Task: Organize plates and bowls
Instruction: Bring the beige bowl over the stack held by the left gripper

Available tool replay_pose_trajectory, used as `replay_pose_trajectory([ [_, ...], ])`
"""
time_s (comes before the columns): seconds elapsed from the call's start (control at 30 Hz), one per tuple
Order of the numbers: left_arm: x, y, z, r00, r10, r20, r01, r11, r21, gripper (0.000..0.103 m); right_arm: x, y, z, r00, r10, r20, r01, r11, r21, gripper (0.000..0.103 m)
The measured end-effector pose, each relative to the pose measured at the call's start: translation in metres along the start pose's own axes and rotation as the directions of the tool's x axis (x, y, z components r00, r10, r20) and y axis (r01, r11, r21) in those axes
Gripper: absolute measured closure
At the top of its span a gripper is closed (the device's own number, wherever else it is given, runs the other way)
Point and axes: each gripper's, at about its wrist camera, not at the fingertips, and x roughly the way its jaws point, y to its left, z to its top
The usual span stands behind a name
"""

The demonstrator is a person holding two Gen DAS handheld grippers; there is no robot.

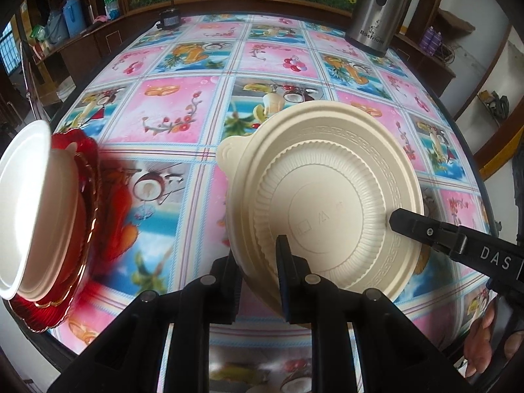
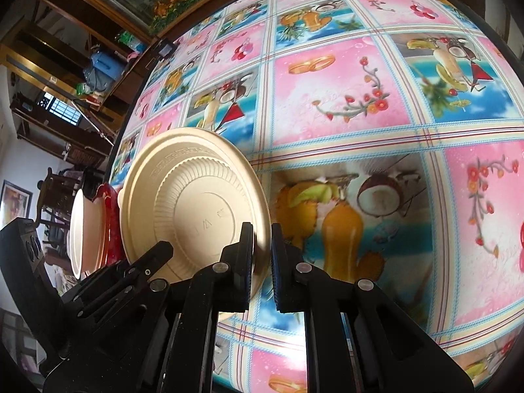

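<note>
Right now I hold one cream bowl (image 1: pixel 322 196) with both of my claws. The bowl is turned so its bottom faces my cameras, and I can see the ridges and little marks on it. It is up off the desk (image 1: pixel 183 104), which has a bright cloth with fruit and flower pictures.

My left claw (image 1: pixel 258 281) is clamped on the near rim of the bowl. One finger is on the bottom side and the other is tucked behind the rim. My right claw (image 2: pixel 262 262) is pinching the rim too, on the other side. In the left camera only one of its black fingers shows, lying across the bowl's edge. I think I use two claws because the bowl is wide and thin, so one pinch could let it tip or swing.

Off to my left there is a red plate (image 1: pixel 70 216) with a gold edge, resting on the desk near its edge. A white bowl (image 1: pixel 31 203) sits on the red plate. It looks tilted in my view, but that may be the round lens.

I think the cream bowl should go with that pile, so the dishes sit together. A shiny metal flask (image 1: pixel 378 9) stands at the far side of the desk, well away from my bowl.
</note>
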Motion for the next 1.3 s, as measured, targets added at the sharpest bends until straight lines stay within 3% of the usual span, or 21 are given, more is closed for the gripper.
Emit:
replay_pose_trajectory([
  [0.87, -0.022, 0.049, -0.032, 0.999, 0.026, 0.04, -0.024, 0.999, -0.045, 0.082, 0.018, 0.053, -0.021, 0.999, 0.008, -0.042, -0.012, 0.995, -0.101, 0.094],
  [1.3, -0.059, 0.075, -0.041, 0.993, 0.027, 0.111, -0.018, 0.997, -0.081, 0.082, 0.006, 0.096, -0.033, 1.0, 0.023, -0.014, -0.025, 0.983, -0.182, 0.094],
])
